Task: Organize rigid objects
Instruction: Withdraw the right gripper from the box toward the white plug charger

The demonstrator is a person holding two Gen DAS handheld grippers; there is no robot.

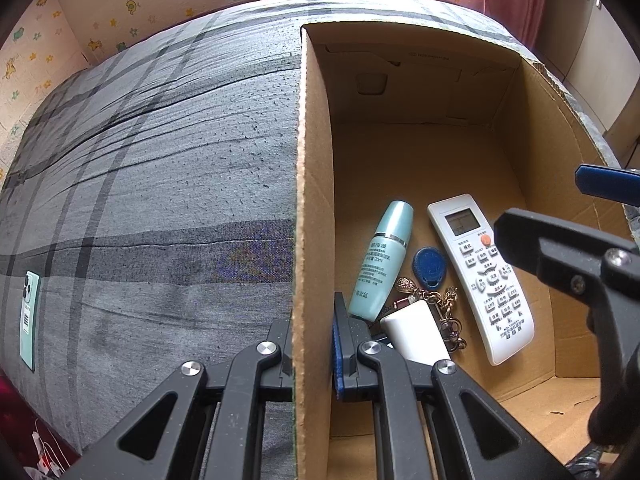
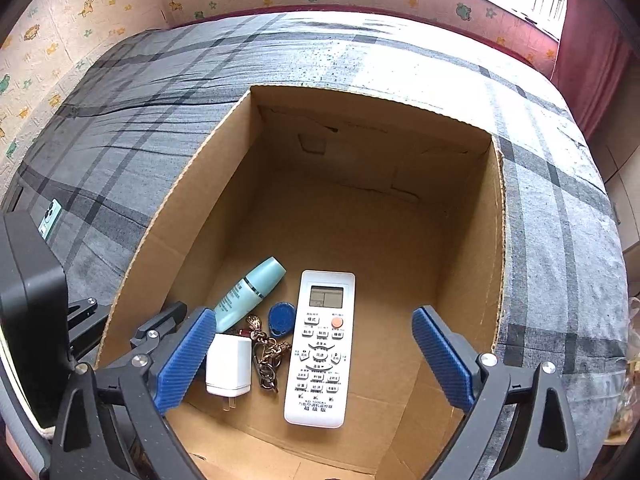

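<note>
An open cardboard box (image 2: 460,240) stands on a grey plaid bed. On its floor lie a white remote (image 2: 320,348), a pale blue bottle (image 2: 248,296), a blue key fob (image 2: 282,318), a white charger (image 2: 228,364) and a keychain (image 2: 266,356). My left gripper (image 1: 312,340) is shut on the box's left wall (image 1: 312,200), one finger inside and one outside. My right gripper (image 2: 314,360) hangs open over the remote, its blue pads (image 2: 188,360) wide apart and touching nothing. In the left wrist view the remote (image 1: 480,276) lies under the right gripper (image 1: 560,208).
A mint green phone (image 1: 29,320) lies on the bed cover (image 1: 160,160), left of the box. Patterned walls rise behind the bed, and a red curtain (image 2: 592,60) hangs at the right. The far half of the box floor (image 2: 360,220) is bare cardboard.
</note>
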